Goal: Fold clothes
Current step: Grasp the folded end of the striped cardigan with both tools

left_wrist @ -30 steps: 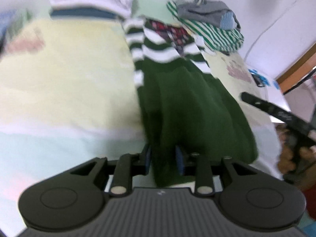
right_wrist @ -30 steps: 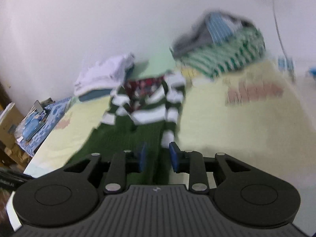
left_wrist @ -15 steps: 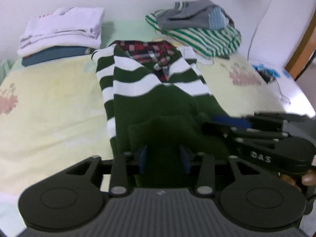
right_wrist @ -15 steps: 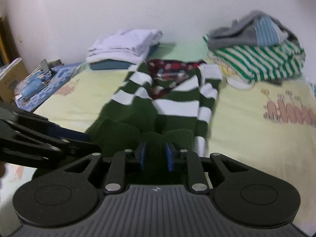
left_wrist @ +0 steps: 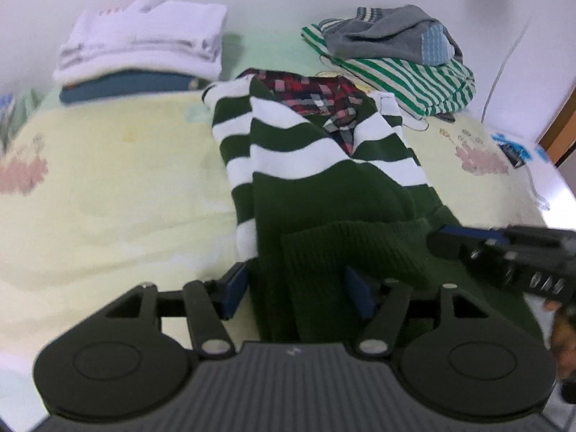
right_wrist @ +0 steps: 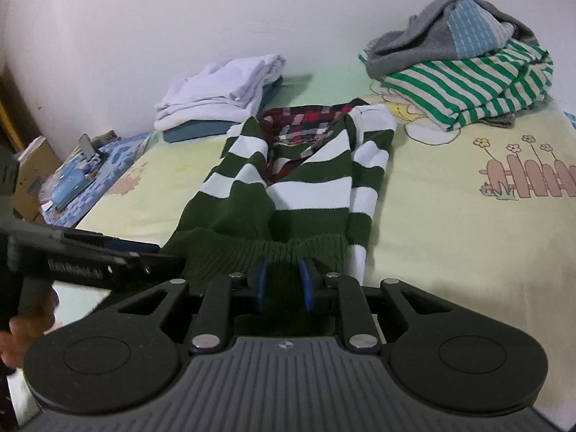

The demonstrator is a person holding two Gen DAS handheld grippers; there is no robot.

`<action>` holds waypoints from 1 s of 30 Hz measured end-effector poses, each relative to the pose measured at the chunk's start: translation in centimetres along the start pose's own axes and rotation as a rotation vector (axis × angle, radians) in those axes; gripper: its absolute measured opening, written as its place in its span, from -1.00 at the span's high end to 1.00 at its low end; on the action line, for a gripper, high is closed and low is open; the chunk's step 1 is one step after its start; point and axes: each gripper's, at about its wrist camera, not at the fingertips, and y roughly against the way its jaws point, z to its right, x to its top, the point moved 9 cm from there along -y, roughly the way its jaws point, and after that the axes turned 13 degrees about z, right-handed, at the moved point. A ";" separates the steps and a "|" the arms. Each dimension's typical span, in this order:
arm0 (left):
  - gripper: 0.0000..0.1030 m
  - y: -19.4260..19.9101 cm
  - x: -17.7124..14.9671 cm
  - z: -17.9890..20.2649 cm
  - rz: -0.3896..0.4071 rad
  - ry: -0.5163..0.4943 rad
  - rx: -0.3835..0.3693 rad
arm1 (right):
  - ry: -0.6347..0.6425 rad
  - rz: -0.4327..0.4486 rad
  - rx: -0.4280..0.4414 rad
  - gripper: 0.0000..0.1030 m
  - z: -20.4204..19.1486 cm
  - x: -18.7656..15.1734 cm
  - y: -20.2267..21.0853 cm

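Gripping sweater [right_wrist: 273, 212] hem: right tool [right_wrist: 282, 284] clamped, left tool [left_wrist: 297, 288] apart.

Two low wrist views along the bed [left_wrist: 108, 180].
Each looks forward from close behind the hem; both share the striped sweater [left_wrist: 306, 151] [right_wrist: 306, 180] and far clothes piles.

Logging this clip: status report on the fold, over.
Left claw open, astride the green sweater hem. Right claw shut on hem. Hem folded partway up on the bed. Nothing in the way.
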 end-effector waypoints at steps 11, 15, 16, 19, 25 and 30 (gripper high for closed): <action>-0.27 4.3 -0.8 -0.7 -0.005 0.093 0.001 | -0.026 -0.031 0.028 0.23 1.1 0.4 3.2; -0.05 2.7 -1.0 0.7 -0.014 0.054 0.036 | 0.035 -0.070 0.017 0.45 0.6 -0.6 0.9; 0.10 2.4 -1.0 0.8 -0.011 0.026 0.070 | 0.054 -0.064 0.016 0.81 0.5 -0.6 0.8; 0.01 2.0 -1.4 0.6 -0.003 -0.009 0.116 | 0.066 -0.061 0.012 0.82 0.7 -0.5 0.4; -0.06 1.7 -0.9 -0.6 -0.039 0.029 0.069 | 0.075 -0.106 -0.002 0.82 0.9 -0.6 -0.3; -0.12 0.1 1.4 -1.0 -0.100 -0.080 0.000 | 0.046 -0.268 -0.015 0.47 0.8 1.8 -1.1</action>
